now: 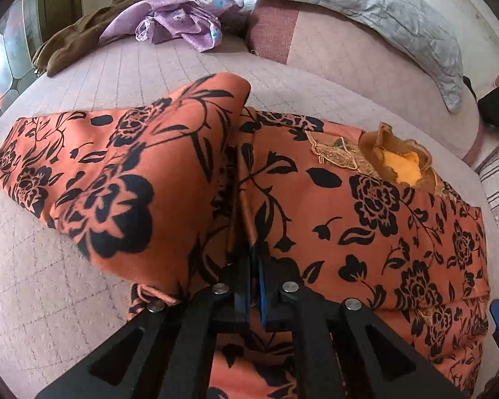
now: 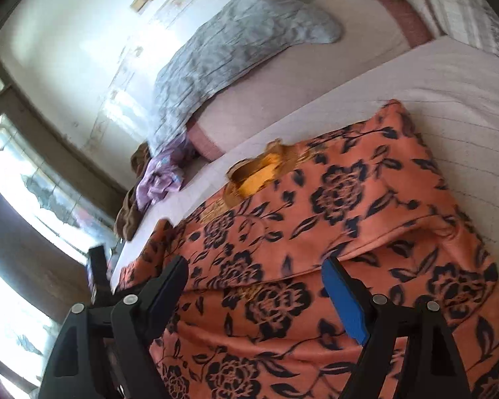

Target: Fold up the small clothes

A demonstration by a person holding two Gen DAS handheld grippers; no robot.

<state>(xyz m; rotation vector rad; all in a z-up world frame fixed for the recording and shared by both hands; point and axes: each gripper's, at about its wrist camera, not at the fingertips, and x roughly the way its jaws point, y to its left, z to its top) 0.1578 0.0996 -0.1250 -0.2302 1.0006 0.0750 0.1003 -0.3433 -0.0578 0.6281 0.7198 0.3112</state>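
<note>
While orange floral garment (image 1: 366, 206) lies spread on bed (image 1: 50, 282) | L gripper (image 1: 254, 266) jaws closed, pinching fabric fold at mid-garment | R gripper (image 2: 259, 286) wide open over cloth, holding nothing

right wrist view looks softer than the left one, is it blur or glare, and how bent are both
Right wrist view: motion-smeared on the orange floral garment, with the window blown out to white glare. Left wrist view: sharper, evenly lit, the garment's print crisp. Both: strong fisheye bending, dark corners, the bed bulging.
</note>
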